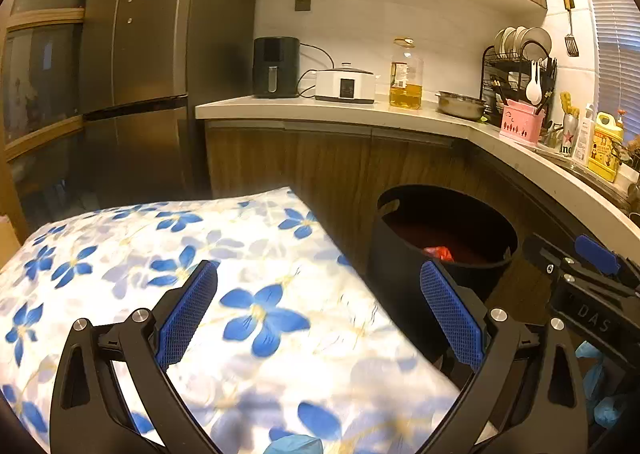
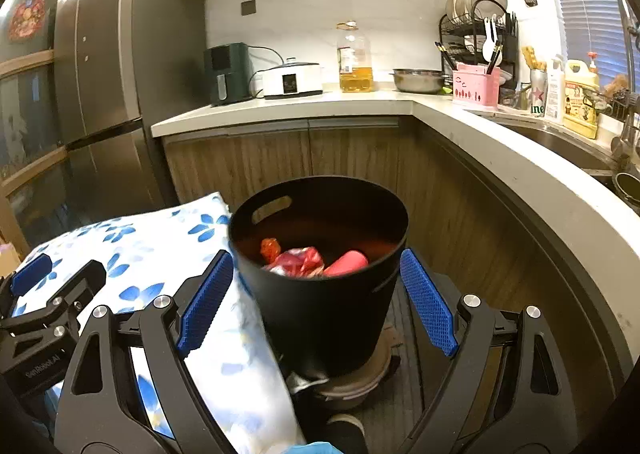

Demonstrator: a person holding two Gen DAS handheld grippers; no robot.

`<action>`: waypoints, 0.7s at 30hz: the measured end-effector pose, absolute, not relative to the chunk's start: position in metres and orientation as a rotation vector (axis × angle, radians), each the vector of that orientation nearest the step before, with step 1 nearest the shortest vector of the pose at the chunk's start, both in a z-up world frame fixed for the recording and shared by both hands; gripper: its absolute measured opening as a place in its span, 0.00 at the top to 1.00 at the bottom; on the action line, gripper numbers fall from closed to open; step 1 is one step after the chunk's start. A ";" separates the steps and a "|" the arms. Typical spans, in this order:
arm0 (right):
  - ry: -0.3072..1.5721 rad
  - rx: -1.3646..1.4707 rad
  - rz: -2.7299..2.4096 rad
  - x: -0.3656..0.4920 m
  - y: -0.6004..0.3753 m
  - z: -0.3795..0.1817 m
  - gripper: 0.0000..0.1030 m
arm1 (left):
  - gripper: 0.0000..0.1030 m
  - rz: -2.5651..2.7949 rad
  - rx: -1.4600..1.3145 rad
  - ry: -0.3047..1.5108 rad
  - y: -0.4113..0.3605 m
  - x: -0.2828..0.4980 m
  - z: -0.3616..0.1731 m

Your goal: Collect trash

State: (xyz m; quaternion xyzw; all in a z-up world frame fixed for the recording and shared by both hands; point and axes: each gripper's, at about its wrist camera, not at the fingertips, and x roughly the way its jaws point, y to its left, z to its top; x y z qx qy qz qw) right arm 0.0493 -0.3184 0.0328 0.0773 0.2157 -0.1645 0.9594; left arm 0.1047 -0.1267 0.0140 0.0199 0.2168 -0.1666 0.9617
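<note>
A black round trash bin (image 2: pixel 324 294) stands on the floor beside a table covered with a blue-flowered cloth (image 2: pixel 160 246). Inside it lie red wrappers (image 2: pixel 298 262) and a pink cylinder (image 2: pixel 346 264). My right gripper (image 2: pixel 316 294) is open and empty, its blue pads on either side of the bin's near wall. My left gripper (image 1: pixel 320 302) is open and empty above the flowered cloth (image 1: pixel 200 274), with the bin (image 1: pixel 440 250) to its right. The right gripper's body (image 1: pixel 592 286) shows at the right edge of the left wrist view.
A kitchen counter (image 2: pixel 440 113) curves around the right with a pot, oil bottle (image 2: pixel 354 57), steel bowl, pink holder and dish rack. A dark fridge (image 2: pixel 112 73) stands at the left. Wooden cabinets run under the counter.
</note>
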 end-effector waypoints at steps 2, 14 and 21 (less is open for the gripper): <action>0.438 0.145 -0.325 0.039 -0.308 0.034 0.18 | 0.06 -0.330 0.032 0.445 -0.118 0.095 0.013; 0.416 0.114 -0.301 -0.003 -0.266 0.041 0.18 | 0.06 -0.309 0.033 0.445 -0.084 0.051 0.013; 0.412 0.098 -0.279 -0.019 -0.252 0.039 0.18 | 0.06 -0.293 0.036 0.442 -0.073 0.035 0.013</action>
